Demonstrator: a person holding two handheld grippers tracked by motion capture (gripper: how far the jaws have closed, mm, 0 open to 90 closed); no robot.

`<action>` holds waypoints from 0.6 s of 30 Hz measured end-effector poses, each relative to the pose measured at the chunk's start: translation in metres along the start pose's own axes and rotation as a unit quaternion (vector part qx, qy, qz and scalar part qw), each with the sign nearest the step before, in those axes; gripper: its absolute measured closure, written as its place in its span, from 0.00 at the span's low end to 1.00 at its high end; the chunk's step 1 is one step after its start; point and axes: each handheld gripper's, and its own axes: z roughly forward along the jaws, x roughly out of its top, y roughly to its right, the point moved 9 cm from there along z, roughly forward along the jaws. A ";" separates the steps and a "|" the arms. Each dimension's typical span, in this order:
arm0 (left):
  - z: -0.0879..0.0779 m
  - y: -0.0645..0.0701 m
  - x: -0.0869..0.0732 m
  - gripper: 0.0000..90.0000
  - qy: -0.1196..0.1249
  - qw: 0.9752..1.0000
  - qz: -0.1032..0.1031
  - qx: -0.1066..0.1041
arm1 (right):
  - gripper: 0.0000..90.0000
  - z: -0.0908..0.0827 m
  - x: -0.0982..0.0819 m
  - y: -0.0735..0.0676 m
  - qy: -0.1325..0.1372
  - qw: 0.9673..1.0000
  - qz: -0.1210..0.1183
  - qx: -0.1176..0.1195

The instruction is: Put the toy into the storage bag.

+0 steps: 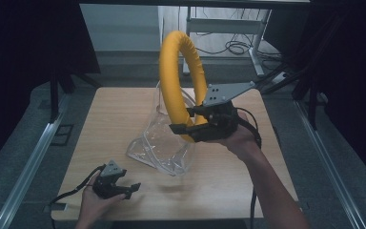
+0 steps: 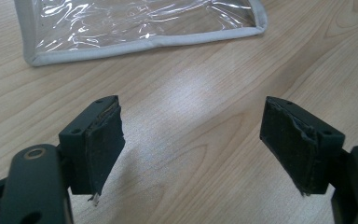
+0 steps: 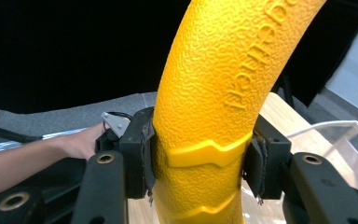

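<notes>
With the right gripper clamped on the yellow ring, lift straight clear of the clear bag below while the slack, empty left gripper waits.

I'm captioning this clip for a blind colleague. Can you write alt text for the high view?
A person's right gripper is clamped on a large yellow textured foam ring, holding it upright above a clear plastic bag with grey edging on a light wooden table. The left gripper rests open near the table's front edge, apart from the bag.
</notes>
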 end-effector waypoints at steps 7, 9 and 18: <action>-0.001 0.000 0.000 0.24 0.000 1.000 0.002 0.000 | 0.56 0.014 0.002 -0.005 0.004 1.000 0.003 0.017; -0.001 0.000 0.000 0.24 0.000 1.000 0.003 0.000 | 0.56 0.017 0.003 -0.006 0.004 1.000 0.004 0.022; -0.001 0.000 0.000 0.24 0.000 1.000 0.003 0.000 | 0.56 0.028 0.002 -0.010 0.003 0.999 0.009 0.036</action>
